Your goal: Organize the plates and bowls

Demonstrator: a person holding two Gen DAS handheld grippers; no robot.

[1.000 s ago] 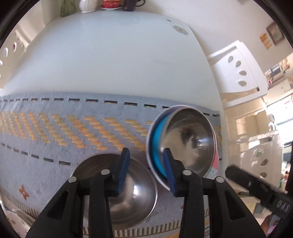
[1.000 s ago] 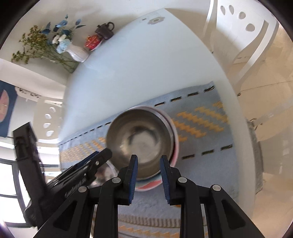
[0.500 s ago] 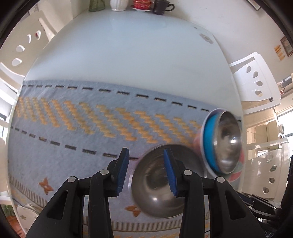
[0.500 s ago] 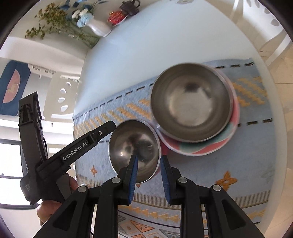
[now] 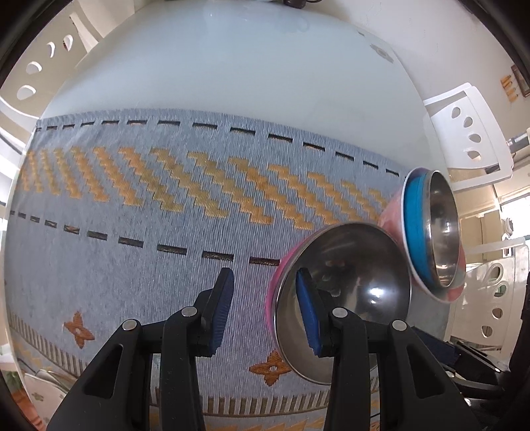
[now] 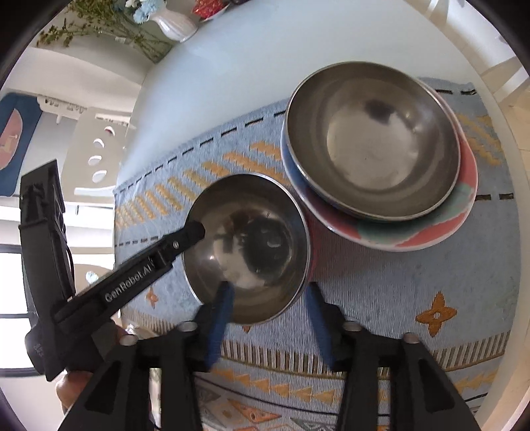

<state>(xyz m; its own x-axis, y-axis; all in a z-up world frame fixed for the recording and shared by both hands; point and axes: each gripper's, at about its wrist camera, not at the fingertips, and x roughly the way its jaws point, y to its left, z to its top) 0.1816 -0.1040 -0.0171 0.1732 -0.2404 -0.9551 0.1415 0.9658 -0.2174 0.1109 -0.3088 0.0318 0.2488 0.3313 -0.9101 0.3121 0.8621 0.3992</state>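
Note:
A small steel bowl (image 5: 357,291) (image 6: 258,245) with a pink outside stands on the woven mat (image 5: 165,232). My left gripper (image 5: 265,311) is open and straddles the bowl's left rim, one pad inside and one outside, neither pressing. My right gripper (image 6: 268,316) is at the bowl's near rim. Its jaws are opening, the rim is between them, and the pads are clear of it. To the right, a larger steel bowl (image 6: 371,146) (image 5: 440,232) with a blue outside sits on a pink, teal and white plate (image 6: 463,215).
The blue-grey mat with orange zigzags covers the near half of a white table (image 5: 232,66). A vase of flowers (image 6: 172,23) stands at the far edge. White chairs (image 5: 463,132) flank the table. A hand (image 6: 76,388) holds the left gripper.
Both grippers have come down from the plate stack to the small bowl, which now fills the lower part of both views. The right gripper's pads have spread apart. The left gripper's gap is unchanged.

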